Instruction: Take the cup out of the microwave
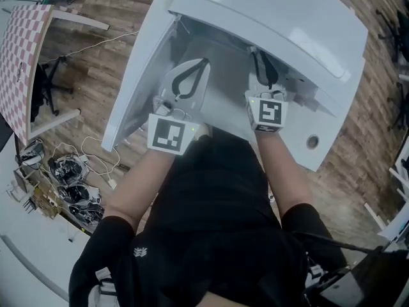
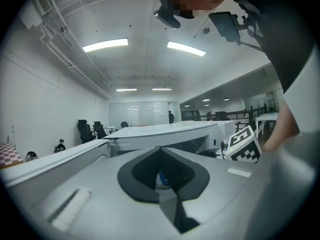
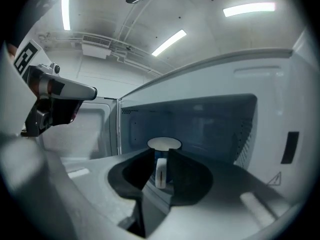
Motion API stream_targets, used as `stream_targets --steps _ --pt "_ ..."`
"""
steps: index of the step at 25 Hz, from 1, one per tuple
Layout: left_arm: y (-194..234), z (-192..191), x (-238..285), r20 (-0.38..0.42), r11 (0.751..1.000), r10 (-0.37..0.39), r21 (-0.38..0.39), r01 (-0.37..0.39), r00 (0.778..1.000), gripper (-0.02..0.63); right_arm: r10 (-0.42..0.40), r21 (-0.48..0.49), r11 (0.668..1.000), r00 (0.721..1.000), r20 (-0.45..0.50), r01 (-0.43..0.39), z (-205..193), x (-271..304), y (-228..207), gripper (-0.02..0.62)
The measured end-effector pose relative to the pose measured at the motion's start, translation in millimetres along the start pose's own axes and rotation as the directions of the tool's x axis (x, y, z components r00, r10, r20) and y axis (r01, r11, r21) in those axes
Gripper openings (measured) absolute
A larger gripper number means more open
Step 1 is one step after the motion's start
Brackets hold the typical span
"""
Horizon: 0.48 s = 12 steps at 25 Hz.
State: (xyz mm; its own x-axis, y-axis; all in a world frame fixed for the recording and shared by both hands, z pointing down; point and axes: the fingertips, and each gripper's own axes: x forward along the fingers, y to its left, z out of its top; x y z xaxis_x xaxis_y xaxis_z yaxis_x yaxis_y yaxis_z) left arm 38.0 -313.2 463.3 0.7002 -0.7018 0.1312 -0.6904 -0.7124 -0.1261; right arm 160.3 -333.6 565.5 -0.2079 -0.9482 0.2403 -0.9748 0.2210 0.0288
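Observation:
The white microwave [image 1: 281, 24] stands with its door [image 1: 137, 88] swung open to the left. In the right gripper view the cup [image 3: 164, 144] sits inside the cavity [image 3: 210, 124], showing a white rim and a white handle. My right gripper [image 3: 161, 156] points into the cavity, its jaws a narrow gap apart, the handle showing in that gap with no pad pressing on it. From the head view it [image 1: 255, 52] reaches into the opening. My left gripper [image 1: 203, 61] is beside it near the door, jaw tips touching and nothing held [image 2: 161, 149].
A checkered board [image 1: 22, 56] leans at the left, with cables and loose parts [image 1: 70, 184] on the wooden floor below it. Office chairs [image 2: 87, 130] and long white tables stand far off in the left gripper view.

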Motion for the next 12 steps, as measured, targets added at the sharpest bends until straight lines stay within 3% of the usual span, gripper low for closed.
stream_targets --steps 7,12 --pt "10 -11 10 -0.025 1.0 -0.002 -0.009 0.001 1.0 0.006 0.028 0.02 0.999 1.0 0.0 -0.028 -13 27 5 0.229" --pt "15 -18 13 -0.04 1.0 0.003 -0.002 -0.003 0.999 0.006 0.038 0.04 0.998 0.999 -0.001 -0.038 -23 40 2 0.308"
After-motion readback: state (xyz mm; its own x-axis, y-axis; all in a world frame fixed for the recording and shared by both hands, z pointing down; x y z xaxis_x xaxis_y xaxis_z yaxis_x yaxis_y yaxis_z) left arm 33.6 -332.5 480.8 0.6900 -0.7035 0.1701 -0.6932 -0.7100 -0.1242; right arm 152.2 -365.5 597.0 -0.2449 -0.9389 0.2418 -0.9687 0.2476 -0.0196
